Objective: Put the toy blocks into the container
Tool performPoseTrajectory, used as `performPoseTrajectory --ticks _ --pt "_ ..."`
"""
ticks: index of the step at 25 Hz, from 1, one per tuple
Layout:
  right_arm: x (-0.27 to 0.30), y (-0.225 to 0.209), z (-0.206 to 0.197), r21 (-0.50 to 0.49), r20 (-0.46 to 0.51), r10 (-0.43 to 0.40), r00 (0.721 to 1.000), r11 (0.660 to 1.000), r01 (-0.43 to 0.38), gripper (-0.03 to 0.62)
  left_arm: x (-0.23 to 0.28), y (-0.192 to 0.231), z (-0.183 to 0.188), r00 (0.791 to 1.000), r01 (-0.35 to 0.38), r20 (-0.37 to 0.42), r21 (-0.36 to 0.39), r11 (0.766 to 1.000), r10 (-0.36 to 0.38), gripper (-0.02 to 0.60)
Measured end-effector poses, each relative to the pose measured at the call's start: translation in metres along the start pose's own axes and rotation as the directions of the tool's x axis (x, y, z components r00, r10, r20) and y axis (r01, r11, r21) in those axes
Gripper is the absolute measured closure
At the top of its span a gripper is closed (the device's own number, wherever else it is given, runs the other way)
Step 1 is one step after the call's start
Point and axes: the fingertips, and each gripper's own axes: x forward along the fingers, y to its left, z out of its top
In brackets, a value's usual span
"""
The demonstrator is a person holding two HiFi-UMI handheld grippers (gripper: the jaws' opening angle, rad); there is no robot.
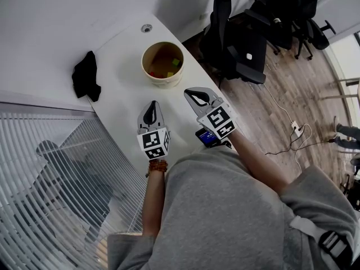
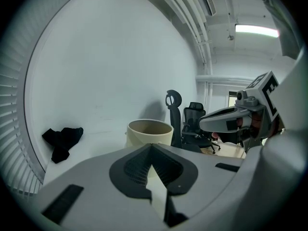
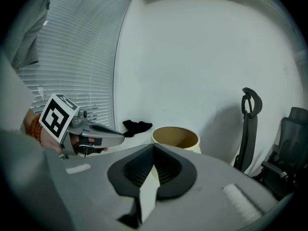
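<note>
A cream round container (image 1: 162, 83) stands on the white table, with green (image 1: 176, 62), red (image 1: 152, 73) and yellow (image 1: 170, 74) toy blocks inside. No loose block shows on the table. My left gripper (image 1: 152, 103) hovers short of the container, jaws shut with nothing between them. My right gripper (image 1: 192, 92) is beside it to the right, nearer the container, jaws also together and empty. In the left gripper view the container (image 2: 149, 133) sits straight beyond the closed tips (image 2: 151, 146). The right gripper view shows the container (image 3: 175, 136) just past its tips (image 3: 154, 146).
A black cloth (image 1: 86, 75) lies on the table left of the container. A round cable grommet (image 1: 146, 28) is behind it. The table's curved edge runs close on the right, with black office chairs (image 1: 242, 44) beyond. Window blinds (image 1: 50, 167) are at the left.
</note>
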Motion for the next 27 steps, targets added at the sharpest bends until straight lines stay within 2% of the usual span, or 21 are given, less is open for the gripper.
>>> performPoseTrajectory --ticks 27 --pt "0.0 0.0 0.0 -0.013 0.028 0.008 1.0 1.0 -0.007 0.585 -0.001 0.005 -0.023 0.999 0.003 -0.04 -0.044 0.999 -0.005 0.574"
